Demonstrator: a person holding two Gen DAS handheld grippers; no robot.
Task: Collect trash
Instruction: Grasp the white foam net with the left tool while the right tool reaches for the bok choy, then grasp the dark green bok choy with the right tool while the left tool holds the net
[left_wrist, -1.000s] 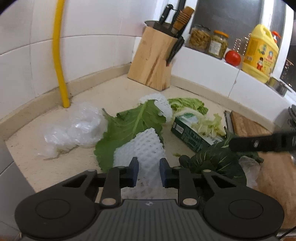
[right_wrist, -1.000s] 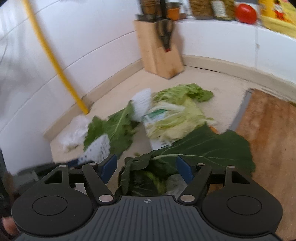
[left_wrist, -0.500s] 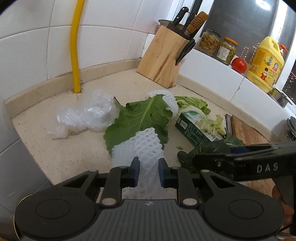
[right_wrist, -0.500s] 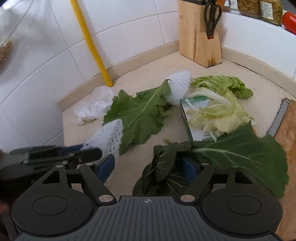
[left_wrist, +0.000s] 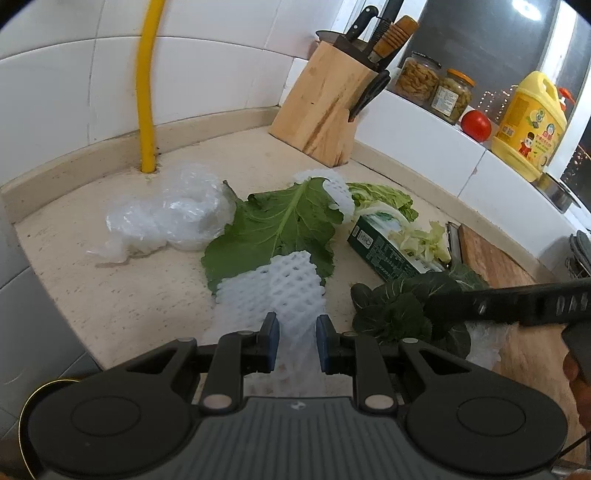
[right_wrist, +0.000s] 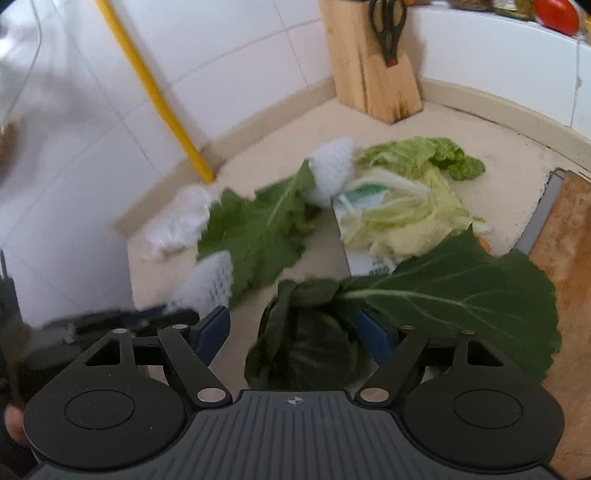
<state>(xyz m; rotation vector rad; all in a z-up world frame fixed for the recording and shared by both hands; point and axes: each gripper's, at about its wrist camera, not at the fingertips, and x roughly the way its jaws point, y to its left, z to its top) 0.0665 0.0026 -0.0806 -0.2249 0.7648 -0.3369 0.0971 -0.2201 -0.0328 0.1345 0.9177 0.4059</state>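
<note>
Counter (left_wrist: 110, 295): strewn scraps
Left gripper (left_wrist: 294, 341): clamps foam net (left_wrist: 271, 291), light, squashy
Right gripper (right_wrist: 293, 332): spread around limp dark leaves (right_wrist: 306, 339); pinch stems

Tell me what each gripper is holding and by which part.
Left gripper pinches the white foam net at its near end; right gripper holds nothing.

The left gripper (left_wrist: 294, 343) pinches a white foam fruit net (left_wrist: 271, 291) on the beige countertop (left_wrist: 110, 295). A broad green leaf (left_wrist: 273, 229) lies just behind.

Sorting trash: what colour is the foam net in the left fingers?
White foam net, clearest in the left wrist view.
</note>
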